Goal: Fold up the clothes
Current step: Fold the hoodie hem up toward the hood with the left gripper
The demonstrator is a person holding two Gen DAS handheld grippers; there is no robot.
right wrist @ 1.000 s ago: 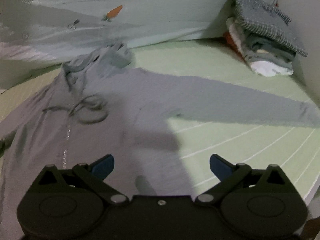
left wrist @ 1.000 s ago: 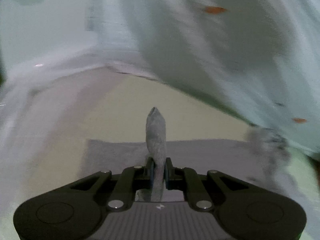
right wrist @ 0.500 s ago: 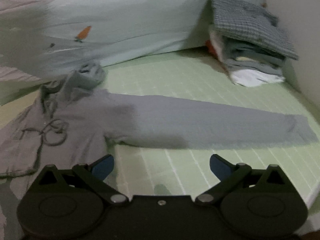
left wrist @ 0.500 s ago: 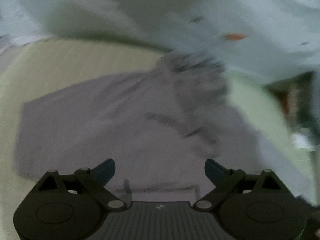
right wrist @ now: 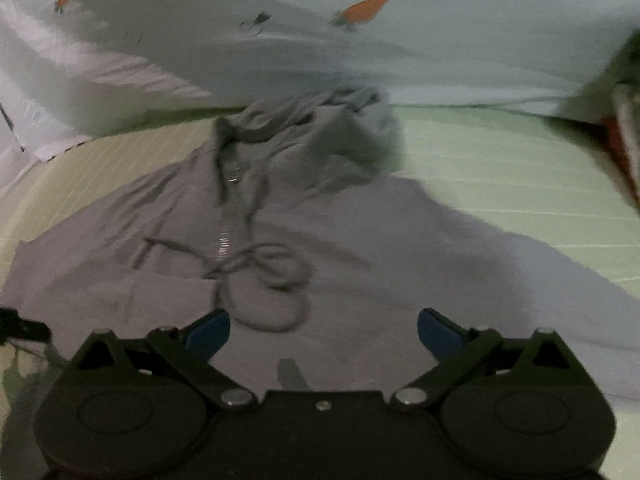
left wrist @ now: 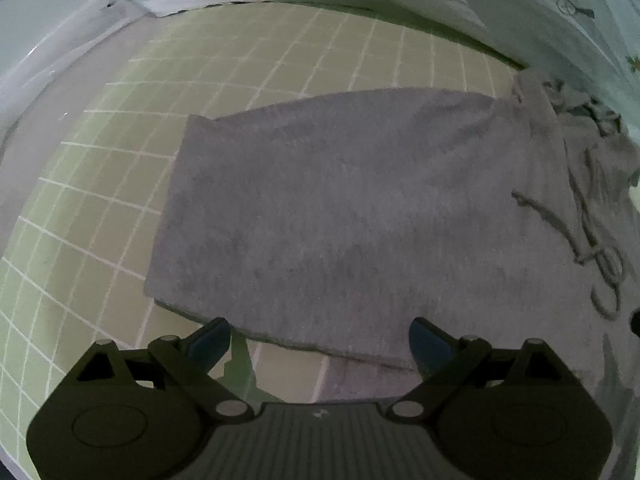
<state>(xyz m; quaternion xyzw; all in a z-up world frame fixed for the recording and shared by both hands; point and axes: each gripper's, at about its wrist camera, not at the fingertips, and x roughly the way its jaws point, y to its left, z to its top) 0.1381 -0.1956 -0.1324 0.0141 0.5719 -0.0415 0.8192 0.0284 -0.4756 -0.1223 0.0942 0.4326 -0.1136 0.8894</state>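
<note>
A grey zip hoodie (left wrist: pixel 340 208) lies flat on a green checked mat (left wrist: pixel 100 168). Its left sleeve is folded across the body, leaving a straight edge on the left. The drawstring (left wrist: pixel 600 256) and hood (left wrist: pixel 568 108) lie at the right. My left gripper (left wrist: pixel 320 340) is open and empty, just above the hoodie's near edge. In the right wrist view the hoodie (right wrist: pixel 360 248) fills the middle, with the looped drawstring (right wrist: pixel 260 276) and bunched hood (right wrist: pixel 320 120) ahead. My right gripper (right wrist: pixel 324 332) is open and empty over the chest.
A pale green quilt with carrot prints (right wrist: pixel 360 40) is heaped behind the hoodie and also shows in the left wrist view (left wrist: pixel 520 8). The mat (right wrist: pixel 520 184) extends to the right. A stack of clothes shows blurred at the far right edge (right wrist: pixel 624 128).
My left gripper let go of the grey sleeve, opened and drew back; the sleeve now lies folded over the body. My right gripper swung left from the outstretched right sleeve to over the chest.
</note>
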